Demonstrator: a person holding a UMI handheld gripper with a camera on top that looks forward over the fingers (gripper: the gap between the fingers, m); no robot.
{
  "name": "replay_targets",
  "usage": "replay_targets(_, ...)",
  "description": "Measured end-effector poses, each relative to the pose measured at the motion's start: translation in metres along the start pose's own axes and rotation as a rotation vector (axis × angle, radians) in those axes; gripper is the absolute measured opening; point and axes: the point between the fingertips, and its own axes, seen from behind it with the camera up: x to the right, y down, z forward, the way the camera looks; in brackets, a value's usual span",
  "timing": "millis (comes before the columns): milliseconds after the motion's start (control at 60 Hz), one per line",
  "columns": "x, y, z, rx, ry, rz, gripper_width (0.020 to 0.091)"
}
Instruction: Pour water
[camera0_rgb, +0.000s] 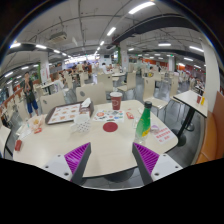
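Observation:
A green bottle (145, 120) stands upright on the pale round table (100, 145), ahead of my right finger. A dark red cup (116, 101) stands farther back near the table's middle, with a round red coaster (110, 126) lying in front of it. My gripper (112, 160) is held above the table's near edge, well short of all of them. Its purple pads (77, 155) are spread wide apart and only bare tabletop shows between them.
A dark tray (63, 113) lies at the back left of the table, with a small cup (37, 124) near it. Flat cards (163, 134) lie to the right of the bottle. Chairs, other tables and a person (31, 97) fill the hall behind.

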Motion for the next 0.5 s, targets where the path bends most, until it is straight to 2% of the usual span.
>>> replay_targets(183, 0.089, 0.008, 0.072, 0.077, 0.065, -0.005, 0.0850)
replay_targets(417, 0.138, -0.022, 0.188, 0.208, 0.051, -0.027, 0.0849)
replay_targets(467, 0.139, -0.030, 0.209, 0.234, 0.036, -0.033, 0.0834)
replay_targets(500, 0.138, -0.033, 0.221, 0.245, 0.024, -0.039, 0.0769)
